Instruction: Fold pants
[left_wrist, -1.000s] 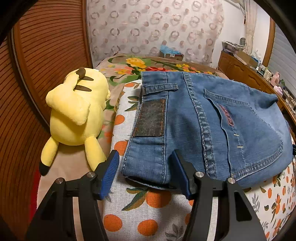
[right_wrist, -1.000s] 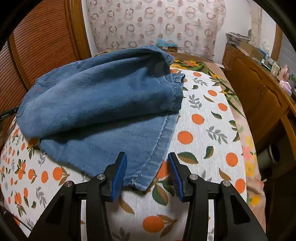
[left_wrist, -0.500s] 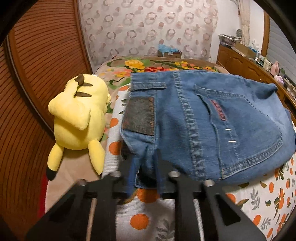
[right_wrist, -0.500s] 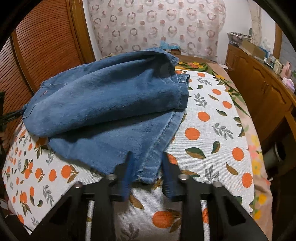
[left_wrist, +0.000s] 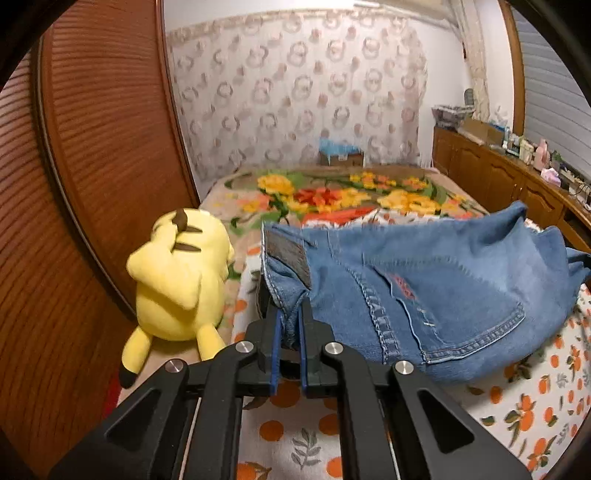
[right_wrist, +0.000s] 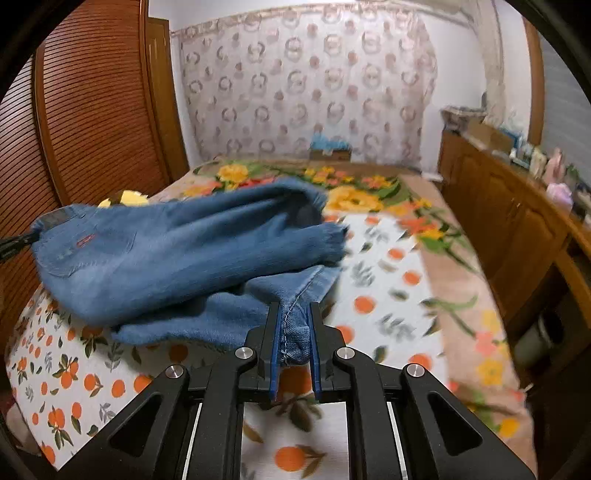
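Fingers (left_wrist: 275, 332) of the left gripper (left_wrist: 288, 314) and right gripper (right_wrist: 291, 314) pinch the pants' (left_wrist: 443, 288) near edge.

Plush toy (right_wrist: 123, 198) mostly behind jeans (right_wrist: 177, 254)

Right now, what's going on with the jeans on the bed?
A person is folding a pair of jeans on a bed with an orange-print sheet, holding a gripper in each hand. The left gripper is shut on the waistband corner next to the dark patch; the right gripper is pinching a seamed edge at the other end, its jaws having just been closing on it. Both pinched corners are raised off the sheet. A yellow plush toy lies beside the jeans, untouched.
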